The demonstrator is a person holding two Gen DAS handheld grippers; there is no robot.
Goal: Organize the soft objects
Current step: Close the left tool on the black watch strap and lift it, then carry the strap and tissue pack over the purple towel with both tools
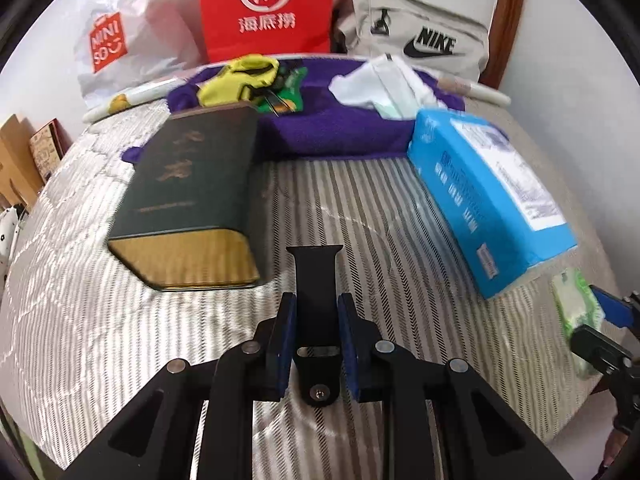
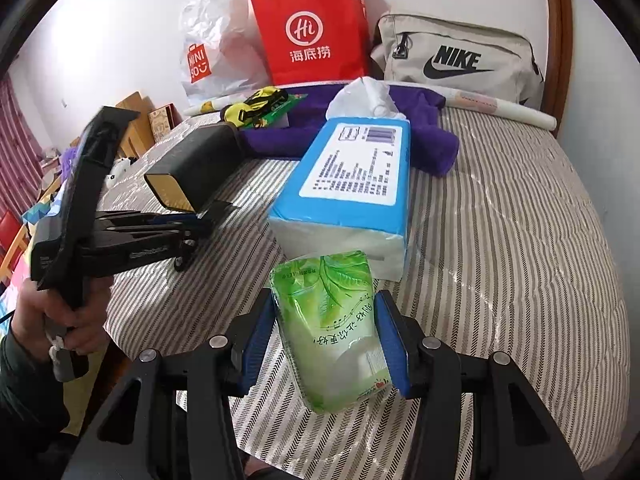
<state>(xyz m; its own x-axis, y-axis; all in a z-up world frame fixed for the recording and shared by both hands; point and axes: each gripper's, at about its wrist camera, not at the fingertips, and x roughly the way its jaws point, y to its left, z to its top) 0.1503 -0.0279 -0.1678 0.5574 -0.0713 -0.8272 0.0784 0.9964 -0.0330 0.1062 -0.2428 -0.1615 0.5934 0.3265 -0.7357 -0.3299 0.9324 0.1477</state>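
Observation:
My right gripper [image 2: 324,320] is shut on a small green tissue pack [image 2: 332,328], held above the striped bed; the pack also shows at the right edge of the left wrist view [image 1: 576,312]. My left gripper [image 1: 316,320] is shut on a black flat strap-like piece [image 1: 318,280] that sticks forward between its blue pads; it also shows in the right wrist view [image 2: 200,220]. A blue tissue pack [image 2: 352,184] lies ahead, also in the left wrist view [image 1: 488,200]. A purple towel [image 1: 332,128] lies behind it with loose white tissues [image 1: 380,84] on top.
A dark green tin box [image 1: 192,200] lies on the striped bed [image 1: 340,208] at left. Yellow socks [image 1: 240,76] rest on the towel. A red paper bag [image 1: 266,8], white Miniso bag [image 1: 116,36] and grey Nike bag [image 1: 420,36] stand against the wall.

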